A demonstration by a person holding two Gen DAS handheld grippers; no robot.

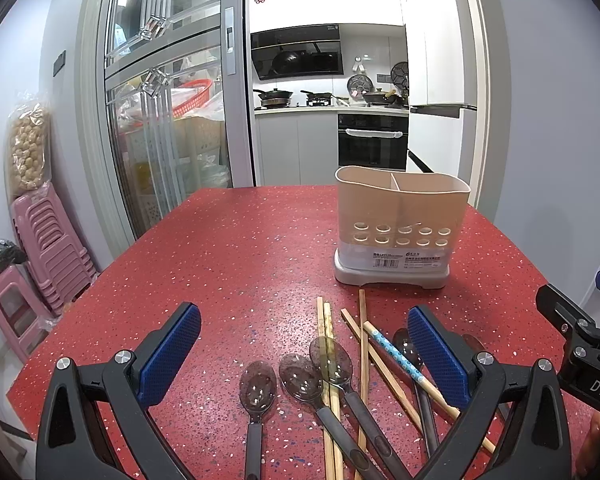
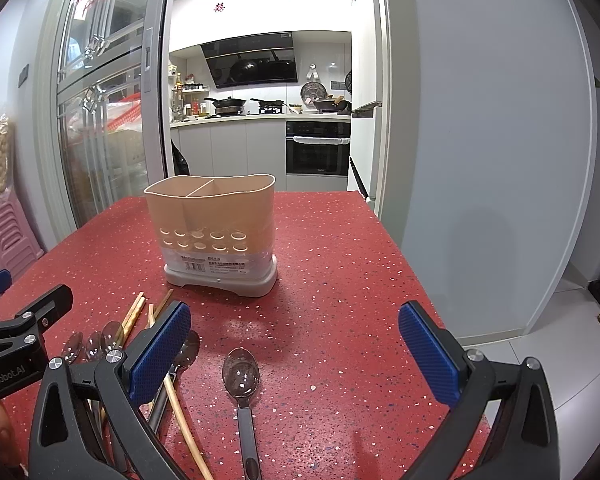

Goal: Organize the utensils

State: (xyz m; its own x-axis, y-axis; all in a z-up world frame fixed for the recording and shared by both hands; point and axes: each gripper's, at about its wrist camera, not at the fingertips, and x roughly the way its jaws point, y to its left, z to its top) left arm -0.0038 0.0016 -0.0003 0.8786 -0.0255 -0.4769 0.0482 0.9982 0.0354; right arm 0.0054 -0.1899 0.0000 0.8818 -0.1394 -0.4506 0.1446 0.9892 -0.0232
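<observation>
The left hand-held gripper (image 1: 304,356) hung with its blue-padded jaws spread wide, holding nothing, above a jumble of smoky translucent plastic spoons (image 1: 258,388) and bare wooden chopsticks (image 1: 327,328) on the red speckled table (image 1: 228,248). The right hand-held gripper (image 2: 294,354) was equally spread, one lone dark spoon (image 2: 241,372) lying between its fingers. Beyond both stood the beige two-compartment plastic utensil holder (image 2: 216,220).

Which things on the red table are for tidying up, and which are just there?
For the job:
spoons
chopsticks
beige utensil holder, empty as far as can be seen
left gripper and right gripper, both open

Just there:
pink stools
pans on the stove
oven
</observation>
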